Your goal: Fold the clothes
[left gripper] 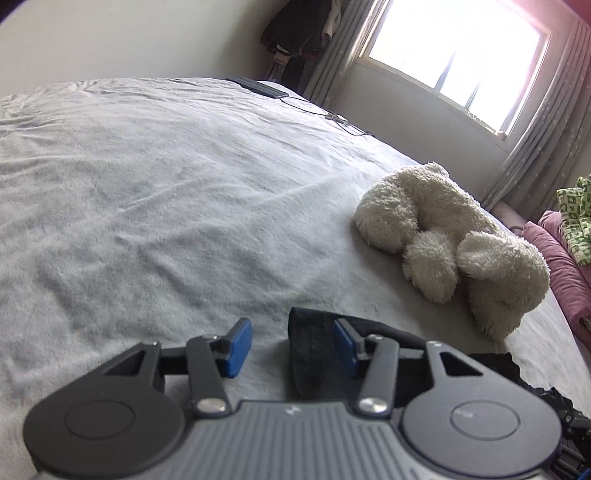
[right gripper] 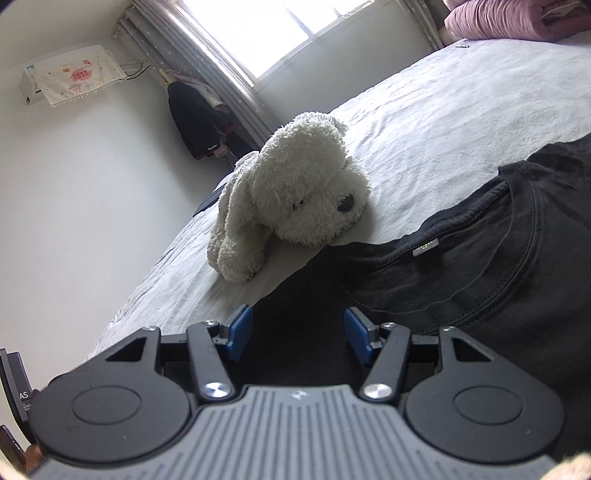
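Both tongs, left [left gripper: 291,347] and right [right gripper: 298,334], gape over seemingly one black shirt [right gripper: 480,266].

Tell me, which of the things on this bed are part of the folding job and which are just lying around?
Part of the job:
black T-shirt
left gripper
right gripper

Just lying about:
white plush dog
pink bedding
green patterned cloth

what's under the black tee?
The black T-shirt lies spread on the grey bedsheet, which shows around it. Anything beneath the fabric is covered. The plush dog sits beside its collar.
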Available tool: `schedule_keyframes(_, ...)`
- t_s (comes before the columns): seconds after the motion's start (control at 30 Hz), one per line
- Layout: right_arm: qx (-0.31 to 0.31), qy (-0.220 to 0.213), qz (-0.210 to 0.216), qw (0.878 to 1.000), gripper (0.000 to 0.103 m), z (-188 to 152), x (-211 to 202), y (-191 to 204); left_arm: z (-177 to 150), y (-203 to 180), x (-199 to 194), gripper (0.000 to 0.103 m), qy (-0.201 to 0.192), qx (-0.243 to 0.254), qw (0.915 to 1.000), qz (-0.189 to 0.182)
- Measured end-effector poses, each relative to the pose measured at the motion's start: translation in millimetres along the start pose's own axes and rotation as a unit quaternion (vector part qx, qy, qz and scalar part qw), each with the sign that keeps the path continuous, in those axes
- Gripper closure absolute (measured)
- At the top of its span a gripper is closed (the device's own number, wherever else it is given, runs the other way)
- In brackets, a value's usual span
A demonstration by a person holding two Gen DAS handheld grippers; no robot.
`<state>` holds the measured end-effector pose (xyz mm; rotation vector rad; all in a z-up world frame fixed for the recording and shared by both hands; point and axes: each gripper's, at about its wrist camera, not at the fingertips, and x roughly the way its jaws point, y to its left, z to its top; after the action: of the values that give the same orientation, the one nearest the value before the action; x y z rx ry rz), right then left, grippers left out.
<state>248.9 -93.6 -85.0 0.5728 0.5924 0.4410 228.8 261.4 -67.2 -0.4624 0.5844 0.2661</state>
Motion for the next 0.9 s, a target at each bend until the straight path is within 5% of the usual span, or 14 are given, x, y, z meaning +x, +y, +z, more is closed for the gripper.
schedule_keyframes(0.03, -0.003, -0.001, -0.004, 1.000, 0.043, 0.0, 0.8, 0.1, 0.1, -0.4, 4.7, 0.096, 0.003, 0.003, 1.0000, 0.005)
schedule_keyframes(0.07, -0.006, -0.003, -0.008, 1.000, 0.043, 0.1, 1.6, 0.1, 1.7, -0.7, 6.7, 0.102, 0.006, 0.007, 1.0000, 0.000)
schedule_keyframes(0.27, 0.013, -0.001, -0.025, 1.000, 0.043, 16.3, 15.9, -1.1, 9.7, 10.1, 1.3, 0.103, 0.021, 0.005, 0.9992, -0.035)
schedule_keyframes(0.43, 0.005, 0.078, -0.023, 0.997, 0.051, 55.4, 59.4, -10.1, 12.2, 14.2, -2.0, 0.103, 0.031, 0.011, 0.9980, -0.054)
schedule_keyframes(0.7, 0.085, 0.144, 0.066, 0.984, 0.051, 77.6, 81.9, -42.4, 16.9, 38.4, 4.4, 0.100, 0.050, -0.063, 0.9902, -0.114)
schedule_keyframes(0.77, 0.101, 0.137, 0.077, 0.982, 0.052, 74.5, 84.8, -46.2, 15.7, 40.3, 8.6, 0.089, 0.058, -0.080, 0.9859, -0.135)
schedule_keyframes(0.83, 0.103, 0.126, 0.070, 0.984, 0.070, 70.5, 86.2, -47.3, 12.7, 34.7, 10.5, 0.076, 0.055, -0.073, 0.9863, -0.138)
schedule_keyframes(0.87, 0.097, 0.120, 0.058, 0.986, 0.088, 68.1, 86.2, -46.7, 11.7, 30.8, 10.3, 0.076, 0.053, -0.062, 0.9878, -0.132)
schedule_keyframes(0.9, 0.091, 0.112, 0.046, 0.988, 0.096, 65.7, 86.0, -45.9, 10.9, 26.6, 9.8, 0.077, 0.052, -0.051, 0.9895, -0.125)
